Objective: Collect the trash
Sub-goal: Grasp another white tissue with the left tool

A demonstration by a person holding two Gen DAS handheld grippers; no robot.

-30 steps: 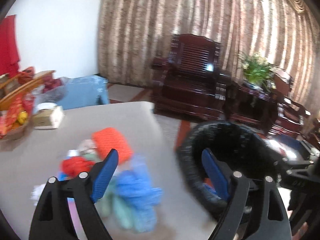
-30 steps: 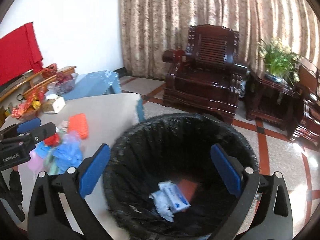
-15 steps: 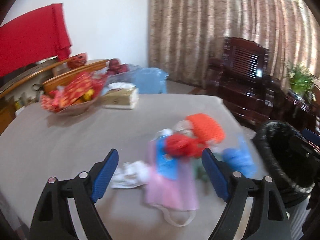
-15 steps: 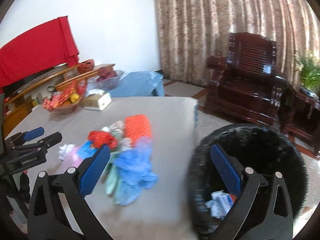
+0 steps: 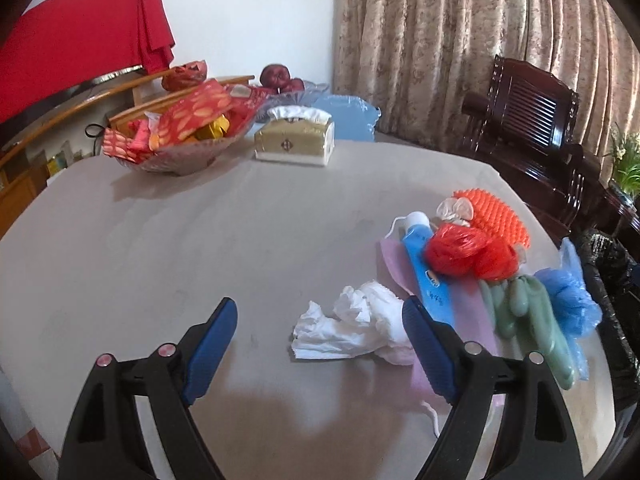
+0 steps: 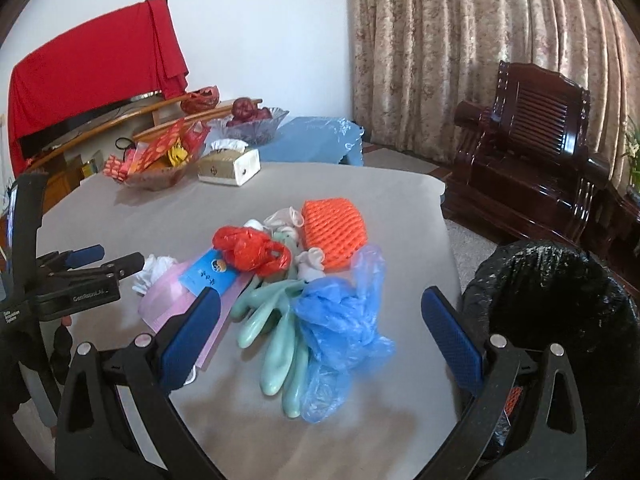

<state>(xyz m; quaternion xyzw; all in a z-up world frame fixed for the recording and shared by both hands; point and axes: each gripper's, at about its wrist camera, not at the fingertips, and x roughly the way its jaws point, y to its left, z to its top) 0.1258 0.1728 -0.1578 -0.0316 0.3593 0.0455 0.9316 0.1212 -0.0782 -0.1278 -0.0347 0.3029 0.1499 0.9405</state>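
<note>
A heap of trash lies on the grey table (image 5: 200, 248): a crumpled white tissue (image 5: 352, 330), a pink mask (image 6: 172, 304), a blue packet (image 6: 212, 276), a red plastic bag (image 6: 250, 250), orange foam netting (image 6: 334, 230), pale green gloves (image 6: 276, 340) and a blue plastic bag (image 6: 340, 320). My left gripper (image 5: 318, 346) is open and empty, just above the table before the tissue. My right gripper (image 6: 320, 338) is open and empty, over the gloves and blue bag. The black-lined bin (image 6: 560, 308) stands off the table's right edge.
A glass bowl of red packets (image 5: 176, 140) and a tissue box (image 5: 296, 142) sit at the table's far side. A fruit bowl (image 6: 248, 124) and a blue covered stool (image 6: 316, 140) lie beyond. A dark wooden armchair (image 6: 532, 152) stands at the right by the curtains.
Both grippers have swung left, away from the bin and over the table. The left now faces the white tissue; the right faces the gloves and blue bag. Both stayed open.
</note>
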